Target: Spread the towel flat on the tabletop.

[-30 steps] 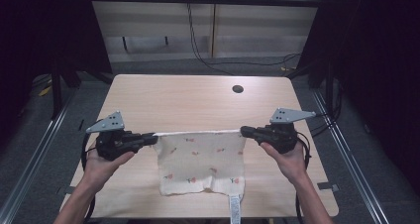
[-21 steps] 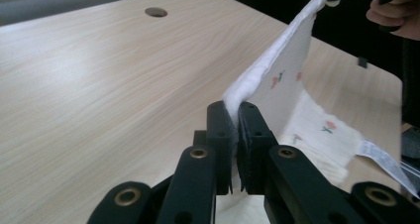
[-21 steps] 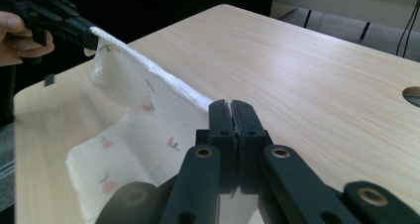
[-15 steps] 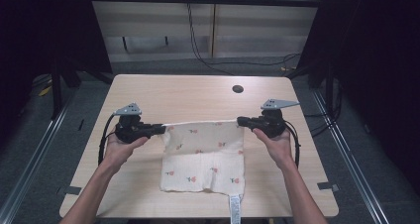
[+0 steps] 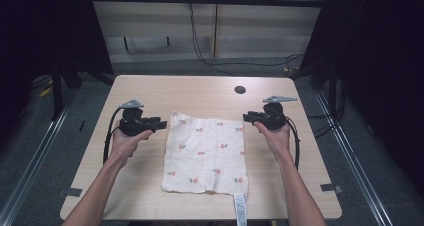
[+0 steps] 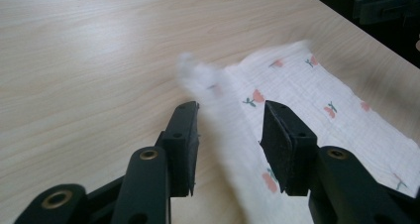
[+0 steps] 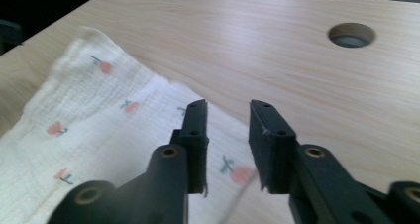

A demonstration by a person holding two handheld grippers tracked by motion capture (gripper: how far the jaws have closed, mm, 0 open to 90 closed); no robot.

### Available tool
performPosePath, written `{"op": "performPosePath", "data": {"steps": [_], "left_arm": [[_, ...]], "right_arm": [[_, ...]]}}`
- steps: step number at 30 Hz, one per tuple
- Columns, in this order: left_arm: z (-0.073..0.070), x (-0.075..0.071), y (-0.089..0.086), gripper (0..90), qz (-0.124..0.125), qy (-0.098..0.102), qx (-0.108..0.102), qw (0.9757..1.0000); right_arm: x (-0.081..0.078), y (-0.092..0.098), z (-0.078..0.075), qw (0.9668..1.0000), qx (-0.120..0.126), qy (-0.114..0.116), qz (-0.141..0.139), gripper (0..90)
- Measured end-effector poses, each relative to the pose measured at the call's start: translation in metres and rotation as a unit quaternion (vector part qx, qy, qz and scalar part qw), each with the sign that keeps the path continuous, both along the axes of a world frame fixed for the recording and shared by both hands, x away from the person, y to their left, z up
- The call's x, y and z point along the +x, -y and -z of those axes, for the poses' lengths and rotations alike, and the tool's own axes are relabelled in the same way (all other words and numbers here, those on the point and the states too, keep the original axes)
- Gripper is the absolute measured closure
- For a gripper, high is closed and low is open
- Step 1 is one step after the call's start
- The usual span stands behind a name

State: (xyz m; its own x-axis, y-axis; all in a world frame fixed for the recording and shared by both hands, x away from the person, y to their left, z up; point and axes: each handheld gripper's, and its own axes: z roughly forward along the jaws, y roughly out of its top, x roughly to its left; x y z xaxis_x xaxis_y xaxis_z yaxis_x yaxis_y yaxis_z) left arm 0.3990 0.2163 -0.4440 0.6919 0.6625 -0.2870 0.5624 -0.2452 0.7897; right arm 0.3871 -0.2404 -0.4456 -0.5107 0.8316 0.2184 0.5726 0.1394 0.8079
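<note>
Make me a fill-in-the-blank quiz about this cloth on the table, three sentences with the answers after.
1. The cloth is white with small ____ flowers.
2. The left gripper and right gripper both have their jaws ____, off the cloth.
3. The round hole in the table lies nearer the ____ gripper.

Answers: red; open; right

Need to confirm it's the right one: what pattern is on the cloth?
The cloth is cream-white with small red flowers on green stems, clearest in the right gripper view.
</note>
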Motion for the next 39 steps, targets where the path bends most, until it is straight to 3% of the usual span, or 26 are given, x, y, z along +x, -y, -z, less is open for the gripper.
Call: {"op": "performPosePath", "data": {"steps": [2,6,7,8,11,14,15,16,17,19,21,23,24,27,29,30,35,37,39], "left_arm": [[0.000,-0.005,-0.002,57.0,0.006,0.002,-0.003,1.0000],[0.000,-0.016,-0.004,60.9,0.029,0.002,-0.001,0.9996],[0.000,-0.025,-0.003,62.0,0.045,0.001,-0.006,0.9990],[0.000,-0.025,-0.003,63.5,0.045,0.001,-0.006,0.9990],[-0.003,-0.046,0.002,65.9,0.080,0.005,-0.006,0.9968],[-0.002,-0.059,0.008,66.0,0.121,-0.007,0.011,0.9926],[-0.002,-0.059,0.008,65.8,0.121,-0.007,0.011,0.9926],[-0.001,-0.066,0.011,65.8,0.136,-0.015,0.020,0.9905],[-0.001,-0.066,0.011,65.9,0.136,-0.015,0.020,0.9905],[0.002,-0.078,0.015,65.9,0.151,-0.015,0.032,0.9879],[0.006,-0.085,0.016,65.8,0.154,-0.015,0.037,0.9873],[0.008,-0.089,0.016,61.1,0.147,-0.014,0.038,0.9883],[0.012,-0.098,0.015,59.0,0.145,-0.013,0.039,0.9886],[0.019,-0.107,0.013,60.7,0.146,-0.017,0.046,0.9881],[0.024,-0.111,0.011,63.5,0.151,-0.020,0.044,0.9873],[0.031,-0.113,0.011,65.0,0.154,-0.029,0.049,0.9864],[0.044,-0.118,0.019,63.6,0.157,-0.040,0.057,0.9852],[0.047,-0.122,0.027,63.1,0.163,-0.028,0.084,0.9825],[0.049,-0.123,0.029,62.2,0.169,-0.027,0.093,0.9808]], "right_arm": [[-0.007,0.008,-0.002,0.9999,0.012,0.000,-0.006,64.9],[-0.020,0.010,-0.006,0.9997,0.001,-0.002,-0.024,64.9],[-0.031,0.009,-0.009,0.9992,-0.004,0.000,-0.041,65.1],[-0.037,0.007,-0.010,0.9988,-0.007,0.000,-0.048,65.1],[-0.055,0.002,-0.012,0.9974,-0.009,0.002,-0.072,65.2],[-0.071,-0.005,-0.009,0.9946,-0.017,-0.010,-0.102,65.1],[-0.071,-0.005,-0.009,0.9946,-0.017,-0.010,-0.102,65.1],[-0.081,-0.011,-0.006,0.9927,-0.030,-0.019,-0.116,65.0],[-0.081,-0.011,-0.006,0.9927,-0.030,-0.019,-0.116,65.0],[-0.095,-0.016,-0.001,0.9903,-0.038,-0.021,-0.132,65.5],[-0.105,-0.020,0.003,0.9887,-0.040,-0.023,-0.142,65.9],[-0.110,-0.021,0.005,0.9881,-0.042,-0.026,-0.146,66.3],[-0.121,-0.025,0.010,0.9868,-0.042,-0.033,-0.153,66.6],[-0.136,-0.029,0.019,0.9845,-0.024,-0.045,-0.168,68.3],[-0.139,-0.030,0.021,0.9838,-0.032,-0.046,-0.170,68.7],[-0.145,-0.033,0.027,0.9824,-0.047,-0.054,-0.173,68.9],[-0.148,-0.038,0.041,0.9807,-0.074,-0.057,-0.172,67.0],[-0.145,-0.039,0.043,0.9794,-0.082,-0.051,-0.177,67.1],[-0.143,-0.040,0.045,0.9799,-0.089,-0.050,-0.171,66.0]]}}
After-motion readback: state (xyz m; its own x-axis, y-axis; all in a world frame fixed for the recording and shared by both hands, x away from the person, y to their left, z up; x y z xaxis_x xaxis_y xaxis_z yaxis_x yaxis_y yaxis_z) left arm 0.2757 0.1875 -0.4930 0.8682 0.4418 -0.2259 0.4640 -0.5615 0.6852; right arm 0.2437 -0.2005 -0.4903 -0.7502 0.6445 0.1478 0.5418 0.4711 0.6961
